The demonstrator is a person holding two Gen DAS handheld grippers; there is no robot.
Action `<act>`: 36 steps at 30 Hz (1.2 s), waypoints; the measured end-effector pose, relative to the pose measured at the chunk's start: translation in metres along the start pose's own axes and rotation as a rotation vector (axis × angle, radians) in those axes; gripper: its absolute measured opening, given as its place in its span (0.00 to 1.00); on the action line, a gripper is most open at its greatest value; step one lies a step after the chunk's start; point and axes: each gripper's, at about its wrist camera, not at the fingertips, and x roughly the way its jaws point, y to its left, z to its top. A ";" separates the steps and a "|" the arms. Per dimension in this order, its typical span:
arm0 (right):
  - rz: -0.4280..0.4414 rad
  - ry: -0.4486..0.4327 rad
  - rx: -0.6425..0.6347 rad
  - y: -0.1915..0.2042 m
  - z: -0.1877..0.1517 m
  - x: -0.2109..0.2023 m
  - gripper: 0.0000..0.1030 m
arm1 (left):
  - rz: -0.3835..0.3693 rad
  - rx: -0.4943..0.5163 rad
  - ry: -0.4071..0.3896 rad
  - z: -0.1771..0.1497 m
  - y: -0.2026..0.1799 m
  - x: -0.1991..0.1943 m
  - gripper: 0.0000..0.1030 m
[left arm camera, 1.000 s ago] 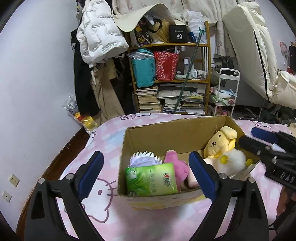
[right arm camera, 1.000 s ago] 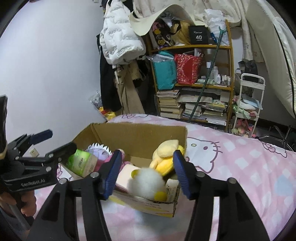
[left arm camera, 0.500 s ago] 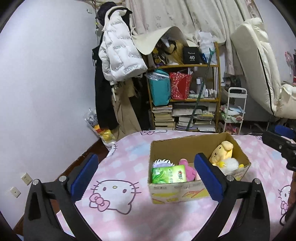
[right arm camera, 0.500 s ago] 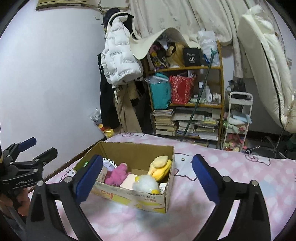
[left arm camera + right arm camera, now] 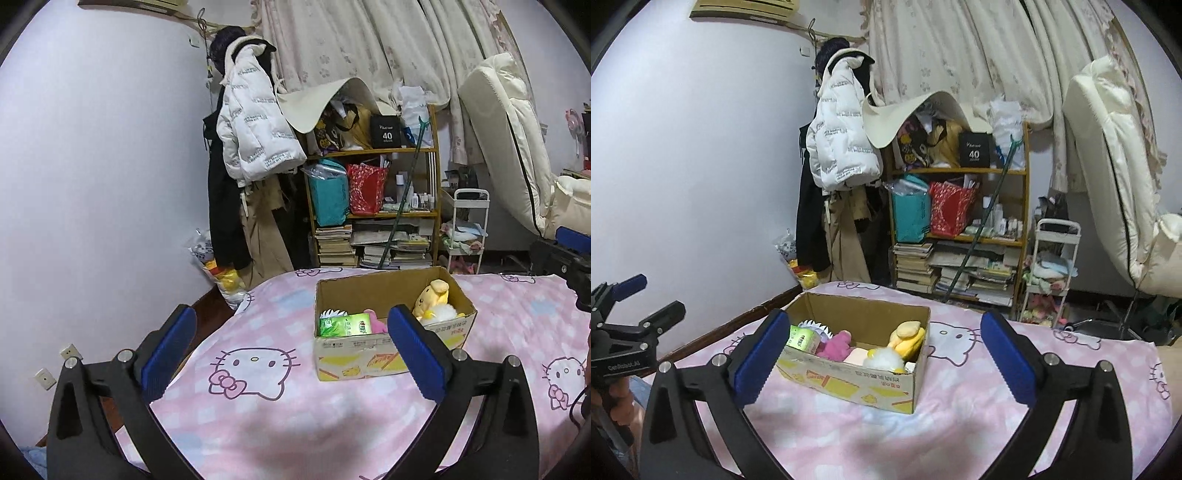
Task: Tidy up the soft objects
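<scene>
A pink cat-print bedspread [image 5: 258, 406] covers the bed, and on it sits an open cardboard box [image 5: 388, 354] holding the soft things. The left gripper [image 5: 291, 354] and right gripper [image 5: 882, 358] both hang above the bedspread short of the box, each spread wide and holding nothing. Inside the box, the left view faces the printed front of the green tissue pack [image 5: 345, 325]; the right view shows a pale pink block [image 5: 857, 356] beside the pink plush [image 5: 836, 345]. A yellow plush dog [image 5: 907, 338] leans above a white fluffy ball [image 5: 884, 360].
</scene>
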 end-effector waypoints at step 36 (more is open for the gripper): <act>-0.059 0.011 0.035 -0.020 -0.039 0.003 1.00 | 0.047 0.019 0.043 -0.033 -0.014 0.010 0.99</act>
